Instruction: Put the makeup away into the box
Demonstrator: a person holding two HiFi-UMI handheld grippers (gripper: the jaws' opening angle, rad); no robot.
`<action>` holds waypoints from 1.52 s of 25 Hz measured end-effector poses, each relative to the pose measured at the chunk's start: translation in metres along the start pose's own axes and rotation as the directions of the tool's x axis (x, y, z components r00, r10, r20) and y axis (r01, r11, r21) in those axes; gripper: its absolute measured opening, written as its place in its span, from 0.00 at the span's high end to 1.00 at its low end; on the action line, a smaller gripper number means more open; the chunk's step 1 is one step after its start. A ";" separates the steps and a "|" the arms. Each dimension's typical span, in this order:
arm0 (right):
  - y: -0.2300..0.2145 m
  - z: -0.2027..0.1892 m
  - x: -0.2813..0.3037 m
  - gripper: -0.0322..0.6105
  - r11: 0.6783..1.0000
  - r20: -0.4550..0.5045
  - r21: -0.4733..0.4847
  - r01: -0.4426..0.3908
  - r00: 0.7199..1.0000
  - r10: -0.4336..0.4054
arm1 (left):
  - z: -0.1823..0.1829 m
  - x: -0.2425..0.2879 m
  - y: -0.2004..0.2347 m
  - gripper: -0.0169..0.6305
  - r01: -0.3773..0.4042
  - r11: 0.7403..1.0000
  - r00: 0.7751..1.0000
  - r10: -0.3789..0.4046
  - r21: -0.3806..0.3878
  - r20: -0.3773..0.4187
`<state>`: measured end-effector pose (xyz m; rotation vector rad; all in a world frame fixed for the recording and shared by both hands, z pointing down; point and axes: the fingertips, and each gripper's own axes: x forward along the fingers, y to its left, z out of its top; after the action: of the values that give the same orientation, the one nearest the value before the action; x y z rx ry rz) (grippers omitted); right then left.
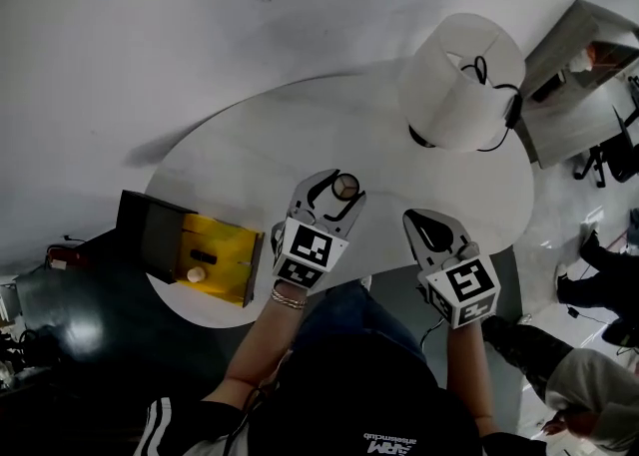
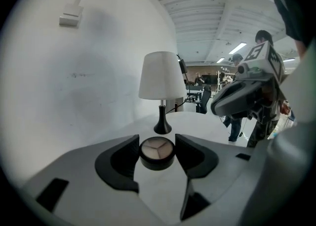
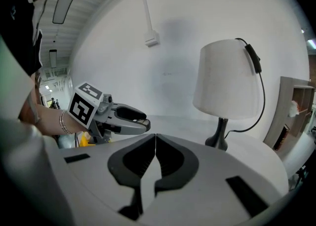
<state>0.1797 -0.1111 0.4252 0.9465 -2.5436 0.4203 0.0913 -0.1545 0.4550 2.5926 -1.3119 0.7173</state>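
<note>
The left gripper [image 1: 342, 190] clamped a round compact [image 2: 157, 151] and the right gripper [image 3: 155, 143] was shut, empty; the next move probably called for carrying the compact into the yellow box [image 1: 235, 254] off to its left.

One counter [image 1: 260, 135], one lamp [image 1: 459, 75], one yellow box [image 1: 228, 249]. Two round makeup items: a compact [image 1: 345, 185] and a small pot [image 1: 197, 273]. Two tools: left hand-held gripper [image 1: 341, 191], right hand-held gripper [image 1: 415, 219].

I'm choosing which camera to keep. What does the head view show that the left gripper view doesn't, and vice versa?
Only the head view: the yellow box, its lid open, at the table's edge. Only the left gripper view: a wall plate and ceiling lights. Both: the left gripper clamped on the round compact, the white lamp and the right gripper.
</note>
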 end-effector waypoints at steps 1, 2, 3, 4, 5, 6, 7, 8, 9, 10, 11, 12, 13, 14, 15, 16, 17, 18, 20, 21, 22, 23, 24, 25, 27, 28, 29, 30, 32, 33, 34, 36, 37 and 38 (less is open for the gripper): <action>0.003 -0.001 -0.001 0.92 1.000 0.001 -0.006 -0.006 1.000 0.006 | -0.003 -0.005 -0.002 0.60 -0.010 1.000 1.000 0.010 -0.001 -0.003; 0.006 -0.002 -0.002 0.92 1.000 0.002 -0.013 -0.012 1.000 0.012 | -0.007 -0.010 -0.005 0.60 -0.020 1.000 1.000 0.020 -0.004 -0.006; 0.009 -0.003 -0.003 0.92 1.000 0.002 -0.018 -0.018 1.000 0.018 | -0.010 -0.015 -0.007 0.60 -0.028 1.000 1.000 0.028 -0.008 -0.007; 0.012 -0.004 -0.004 0.92 0.999 0.002 -0.023 -0.024 1.000 0.024 | -0.012 -0.020 -0.008 0.60 -0.036 0.999 0.999 0.036 -0.012 -0.007; 0.015 -0.004 -0.005 0.92 0.999 0.002 -0.027 -0.030 1.000 0.030 | -0.014 -0.025 -0.009 0.60 -0.047 0.999 0.999 0.047 -0.017 -0.007; 0.019 -0.003 -0.006 0.92 0.999 0.005 -0.032 -0.037 0.999 0.037 | -0.016 -0.031 -0.010 0.60 -0.060 0.998 0.998 0.060 -0.022 -0.008; 0.023 -0.002 -0.007 0.92 0.998 0.010 -0.039 -0.046 0.999 0.047 | -0.019 -0.037 -0.010 0.60 -0.074 0.997 0.997 0.074 -0.026 -0.010; 0.027 -0.001 -0.007 0.92 0.997 0.016 -0.047 -0.057 0.998 0.058 | -0.022 -0.042 -0.010 0.60 -0.088 0.996 0.996 0.087 -0.031 -0.013; 0.030 0.000 -0.007 0.92 0.996 0.020 -0.056 -0.069 0.997 0.070 | -0.024 -0.047 -0.010 0.60 -0.101 0.994 0.995 0.100 -0.036 -0.015; 0.033 0.000 -0.007 0.92 0.995 0.021 -0.065 -0.080 0.996 0.082 | -0.026 -0.052 -0.009 0.60 -0.114 0.993 0.993 0.113 -0.040 -0.017; 0.036 -0.001 -0.006 0.92 0.993 0.020 -0.072 -0.092 0.995 0.094 | -0.028 -0.057 -0.009 0.60 -0.127 0.991 0.992 0.126 -0.044 -0.019; 0.039 -0.001 -0.005 0.92 0.991 0.018 -0.078 -0.105 0.994 0.106 | -0.030 -0.063 -0.009 0.60 -0.139 0.989 0.990 0.138 -0.048 -0.022; 0.042 -0.001 -0.003 0.92 0.990 0.017 -0.082 -0.118 0.993 0.119 | -0.032 -0.070 -0.009 0.60 -0.152 0.987 0.988 0.151 -0.052 -0.026; 0.047 -0.001 -0.001 0.92 0.988 0.016 -0.086 -0.131 0.991 0.133 | -0.035 -0.077 -0.008 0.60 -0.165 0.985 0.986 0.163 -0.057 -0.030; 0.051 0.000 0.001 0.92 0.985 0.016 -0.090 -0.145 0.989 0.147 | -0.037 -0.083 -0.007 0.60 -0.178 0.982 0.984 0.176 -0.063 -0.034; 0.056 0.001 0.004 0.92 0.983 0.016 -0.096 -0.159 0.987 0.162 | -0.040 -0.090 -0.006 0.60 -0.191 0.979 0.981 0.189 -0.069 -0.037; 0.061 0.002 0.006 0.92 0.979 0.015 -0.102 -0.175 0.984 0.177 | -0.042 -0.096 -0.004 0.60 -0.206 0.976 0.978 0.204 -0.075 -0.040; 0.066 0.004 0.009 0.92 0.976 0.015 -0.110 -0.190 0.981 0.193 | -0.045 -0.102 -0.002 0.60 -0.222 0.972 0.975 0.219 -0.082 -0.041; 0.077 0.007 0.015 0.92 0.967 0.011 -0.126 -0.222 0.974 0.225 | -0.050 -0.114 0.003 0.60 -0.253 0.962 0.967 0.250 -0.098 -0.045; 0.083 0.008 0.018 0.92 0.962 0.008 -0.133 -0.237 0.971 0.240 | -0.053 -0.119 0.006 0.60 -0.267 0.958 0.963 0.263 -0.106 -0.049; 0.088 0.010 0.022 0.92 0.957 0.004 -0.139 -0.253 0.967 0.256 | -0.055 -0.124 0.008 0.60 -0.280 0.953 0.960 0.276 -0.115 -0.052; 0.093 0.011 0.026 0.92 0.952 -0.001 -0.146 -0.270 0.962 0.272 | -0.058 -0.129 0.011 0.61 -0.293 0.948 0.956 0.289 -0.123 -0.054; 0.098 0.013 0.031 0.92 0.946 -0.007 -0.152 -0.286 0.957 0.289 | -0.060 -0.134 0.014 0.61 -0.306 0.943 0.952 0.301 -0.130 -0.055; 0.104 0.015 0.037 0.92 0.940 -0.012 -0.159 -0.303 0.952 0.305 | -0.062 -0.139 0.018 0.61 -0.318 0.938 0.948 0.313 -0.137 -0.055; 0.116 0.019 0.047 0.92 0.928 -0.020 -0.173 -0.331 0.943 0.333 | -0.068 -0.149 0.025 0.61 -0.336 0.930 0.942 0.331 -0.151 -0.058; 0.123 0.022 0.053 0.92 0.922 -0.023 -0.180 -0.342 0.939 0.344 | -0.072 -0.154 0.028 0.61 -0.342 0.927 0.940 0.337 -0.155 -0.062; 0.129 0.024 0.058 0.92 0.917 -0.025 -0.186 -0.352 0.935 0.353 | -0.076 -0.159 0.031 0.61 -0.347 0.925 0.938 0.341 -0.155 -0.066; 0.134 0.027 0.063 0.92 0.913 -0.028 -0.192 -0.359 0.932 0.361 | -0.080 -0.163 0.033 0.61 -0.351 0.923 0.936 0.344 -0.156 -0.071; 0.145 0.030 0.071 0.92 0.906 -0.037 -0.202 -0.372 0.927 0.372 | -0.087 -0.173 0.038 0.61 -0.357 0.920 0.934 0.349 -0.163 -0.077; 0.152 0.030 0.075 0.92 0.902 -0.043 -0.206 -0.379 0.925 0.378 | -0.092 -0.178 0.040 0.61 -0.360 0.918 0.933 0.351 -0.170 -0.081; 0.158 0.030 0.079 0.92 0.898 -0.047 -0.208 -0.387 0.921 0.386 | -0.096 -0.183 0.041 0.61 -0.361 0.916 0.932 0.352 -0.176 -0.084; 0.172 0.031 0.086 0.92 0.893 -0.056 -0.209 -0.400 0.916 0.397 | -0.106 -0.192 0.045 0.61 -0.361 0.914 0.932 0.350 -0.186 -0.092; 0.178 0.032 0.089 0.92 0.891 -0.060 -0.209 -0.403 0.915 0.400 | -0.110 -0.196 0.047 0.61 -0.360 0.913 0.933 0.348 -0.190 -0.096; 0.184 0.032 0.092 0.92 0.890 -0.064 -0.209 -0.406 0.913 0.402 | -0.113 -0.200 0.049 0.61 -0.359 0.913 0.933 0.347 -0.193 -0.097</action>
<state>-0.0163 -0.0420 0.4134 0.3257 -2.6972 0.2524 -0.0877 -0.0018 0.4546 2.1767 -1.7577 0.6603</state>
